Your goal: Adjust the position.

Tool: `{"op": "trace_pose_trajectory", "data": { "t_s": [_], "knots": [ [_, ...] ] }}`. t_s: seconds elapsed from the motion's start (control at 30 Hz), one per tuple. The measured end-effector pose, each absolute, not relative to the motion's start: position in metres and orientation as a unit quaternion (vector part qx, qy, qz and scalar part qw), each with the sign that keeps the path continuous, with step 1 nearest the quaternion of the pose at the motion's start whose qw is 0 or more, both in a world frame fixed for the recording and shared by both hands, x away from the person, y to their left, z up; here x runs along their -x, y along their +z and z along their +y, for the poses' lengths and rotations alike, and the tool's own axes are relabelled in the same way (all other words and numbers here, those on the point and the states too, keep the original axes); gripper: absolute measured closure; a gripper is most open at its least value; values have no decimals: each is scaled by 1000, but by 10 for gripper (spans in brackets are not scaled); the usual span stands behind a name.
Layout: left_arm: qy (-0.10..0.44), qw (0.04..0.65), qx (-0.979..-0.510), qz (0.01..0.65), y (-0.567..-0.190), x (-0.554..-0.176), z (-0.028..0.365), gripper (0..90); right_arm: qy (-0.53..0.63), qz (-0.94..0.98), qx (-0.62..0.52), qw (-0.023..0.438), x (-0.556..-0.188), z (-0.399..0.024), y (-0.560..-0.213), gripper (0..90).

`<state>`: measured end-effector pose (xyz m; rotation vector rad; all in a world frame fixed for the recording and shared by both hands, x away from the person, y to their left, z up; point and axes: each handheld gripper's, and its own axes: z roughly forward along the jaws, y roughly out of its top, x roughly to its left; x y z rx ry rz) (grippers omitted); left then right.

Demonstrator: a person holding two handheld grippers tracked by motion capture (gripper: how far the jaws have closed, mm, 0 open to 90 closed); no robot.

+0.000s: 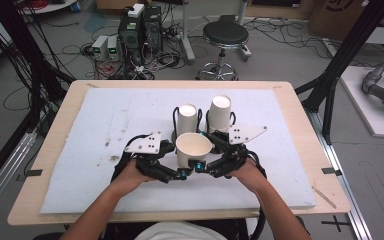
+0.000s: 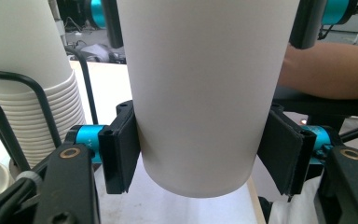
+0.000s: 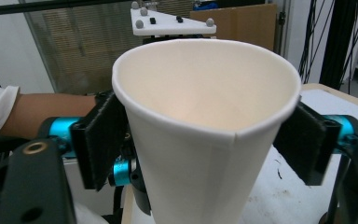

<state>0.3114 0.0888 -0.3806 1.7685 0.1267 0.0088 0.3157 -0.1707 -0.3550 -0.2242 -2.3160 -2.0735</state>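
One white paper cup (image 1: 193, 147) stands upright, mouth up, near the front middle of the white board. Both grippers are shut on it. My left gripper (image 2: 198, 154) presses its black pads (image 2: 121, 149) on the cup's lower body (image 2: 200, 93). My right gripper (image 3: 205, 135) pinches the cup just under the rim (image 3: 200, 51), which looks slightly squeezed. In the high view the left gripper (image 1: 180, 170) comes in from the left and the right gripper (image 1: 211, 162) from the right. Two stacks of cups (image 1: 187, 120) (image 1: 219, 114) stand in black wire holders right behind it.
A white foam board (image 1: 105, 130) covers most of the wooden table (image 1: 55, 150). One cup stack and its wire holder (image 2: 42, 107) sit close beside the left gripper. Beyond the table are a stool (image 1: 225, 35), computer boxes (image 1: 140, 30) and cables on the floor.
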Motion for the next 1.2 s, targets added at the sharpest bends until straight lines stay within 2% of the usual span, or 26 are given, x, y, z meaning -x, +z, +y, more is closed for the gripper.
{"op": "trace_pose_trajectory", "data": {
  "t_s": [0.27, 0.33, 0.43, 0.6, 1.2],
  "knots": [
    [6, 634, -772, 54, -381, -311, 88, 357, -666, -743, 63, 4, -315, -171, -355, 351],
    [10, 632, -772, 58, -382, -311, 88, 351, -664, -745, 63, 2, -315, -172, -354, 354],
    [17, 628, -774, 75, -383, -313, 89, 273, -665, -744, 63, -7, -315, -174, -353, 362],
    [33, 625, -773, 100, -384, -318, 100, 231, -656, -751, 69, -34, -317, -180, -352, 368],
    [97, 654, -730, 173, -372, -331, 154, 216, -646, -753, 100, -72, -322, -207, -350, 375]
  ]
}}
